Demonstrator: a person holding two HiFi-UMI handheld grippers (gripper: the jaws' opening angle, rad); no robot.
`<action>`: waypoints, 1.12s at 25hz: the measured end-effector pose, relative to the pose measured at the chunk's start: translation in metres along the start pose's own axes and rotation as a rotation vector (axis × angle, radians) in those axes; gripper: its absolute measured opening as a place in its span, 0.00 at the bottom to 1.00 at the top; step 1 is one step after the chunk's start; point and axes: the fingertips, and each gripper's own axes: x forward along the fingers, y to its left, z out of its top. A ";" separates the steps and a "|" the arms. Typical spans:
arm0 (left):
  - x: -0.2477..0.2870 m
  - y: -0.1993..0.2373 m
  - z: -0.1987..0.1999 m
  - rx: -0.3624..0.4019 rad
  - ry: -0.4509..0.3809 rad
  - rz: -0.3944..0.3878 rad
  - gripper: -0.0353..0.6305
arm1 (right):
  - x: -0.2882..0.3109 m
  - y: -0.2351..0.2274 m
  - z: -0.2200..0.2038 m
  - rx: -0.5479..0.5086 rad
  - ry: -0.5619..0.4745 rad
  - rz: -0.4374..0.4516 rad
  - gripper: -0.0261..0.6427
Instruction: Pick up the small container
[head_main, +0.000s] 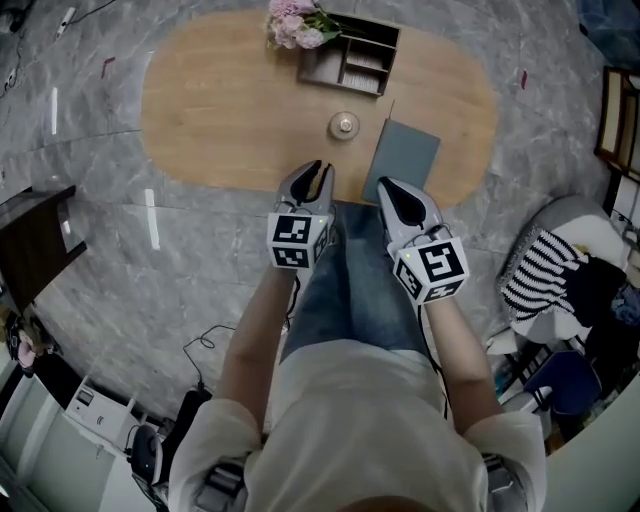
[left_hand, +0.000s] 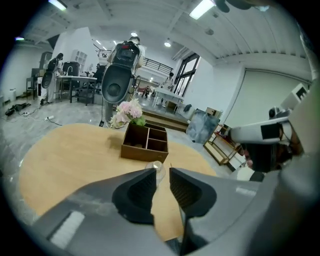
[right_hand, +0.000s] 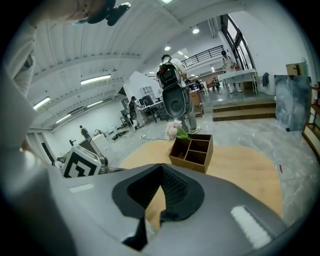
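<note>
The small clear container (head_main: 343, 124) with a round lid stands on the oval wooden table (head_main: 220, 110), near its front middle. My left gripper (head_main: 318, 168) hovers at the table's near edge, just short of the container and slightly to its left. Its jaws stand a narrow gap apart with nothing between them. In the left gripper view the container (left_hand: 156, 169) shows just beyond the left gripper (left_hand: 162, 172). My right gripper (head_main: 388, 186) sits to the right, over the near end of a grey pad (head_main: 402, 160). The right gripper (right_hand: 161, 166) has its tips touching and holds nothing.
A brown wooden organizer box (head_main: 352, 58) with pink flowers (head_main: 297, 22) beside it stands at the table's far side. A striped cloth (head_main: 545, 270) lies on a seat at right, dark furniture (head_main: 30, 240) at left. People stand far behind the table.
</note>
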 end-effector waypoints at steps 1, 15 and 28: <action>0.009 0.003 -0.006 0.005 0.012 -0.004 0.18 | 0.004 -0.004 -0.004 0.005 0.006 0.001 0.04; 0.135 0.030 -0.058 0.222 0.099 -0.009 0.59 | 0.042 -0.049 -0.051 0.082 0.079 -0.003 0.04; 0.186 0.034 -0.067 0.303 0.122 -0.010 0.62 | 0.054 -0.076 -0.073 0.137 0.099 -0.017 0.04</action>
